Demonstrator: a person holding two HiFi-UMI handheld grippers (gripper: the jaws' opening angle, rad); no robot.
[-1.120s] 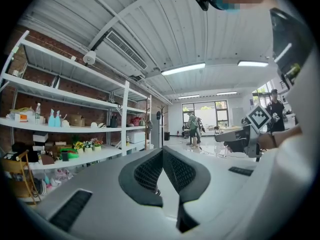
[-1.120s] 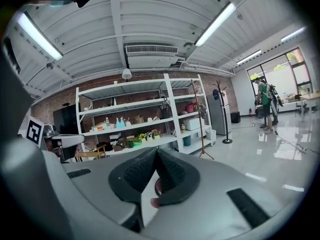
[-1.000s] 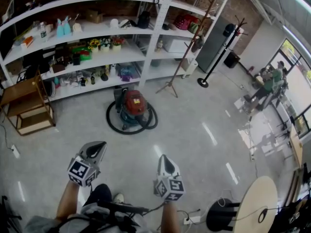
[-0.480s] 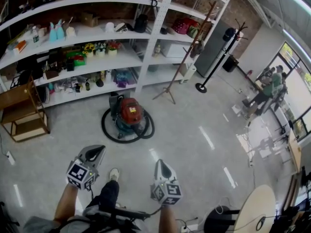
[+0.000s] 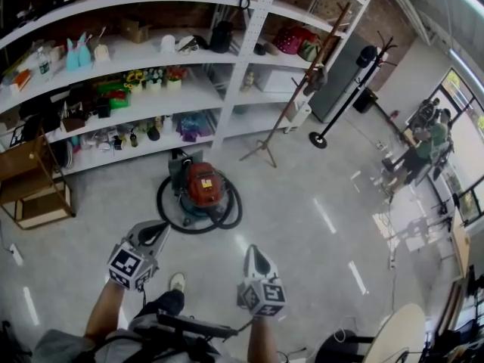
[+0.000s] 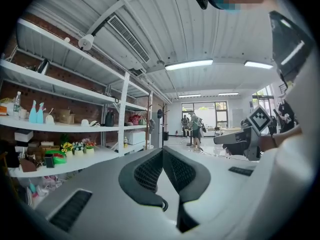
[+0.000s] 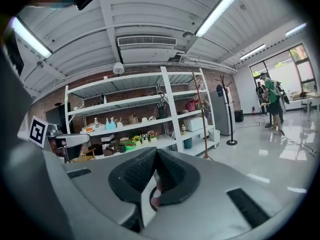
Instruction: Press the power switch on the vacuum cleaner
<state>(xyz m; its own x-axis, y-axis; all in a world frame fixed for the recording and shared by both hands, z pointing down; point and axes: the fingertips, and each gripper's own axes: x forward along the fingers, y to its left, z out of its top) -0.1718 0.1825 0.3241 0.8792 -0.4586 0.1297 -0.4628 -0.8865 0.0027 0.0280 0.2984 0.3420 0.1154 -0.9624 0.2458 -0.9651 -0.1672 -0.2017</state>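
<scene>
The vacuum cleaner (image 5: 203, 185) is a red and dark canister on the floor in front of the shelves, with its black hose (image 5: 227, 216) coiled around it. In the head view my left gripper (image 5: 159, 228) is held a short way in front of it, slightly left, jaws together and empty. My right gripper (image 5: 254, 249) is nearer me and to the right of the canister, also shut and empty. In the left gripper view the left gripper (image 6: 163, 154) points at the shelves; in the right gripper view the right gripper (image 7: 155, 156) does too. The power switch is too small to make out.
White shelving (image 5: 227, 89) full of small items runs along the back. A wooden rack (image 5: 30, 184) stands at the left, a wooden tripod (image 5: 291, 89) and a black coat stand (image 5: 344, 89) at the right. People (image 5: 423, 138) are far right. A round table (image 5: 397, 339) is bottom right.
The person has stepped forward, so the vacuum cleaner now lies lower in the head view and closer to both grippers. Both grippers have stayed shut.
</scene>
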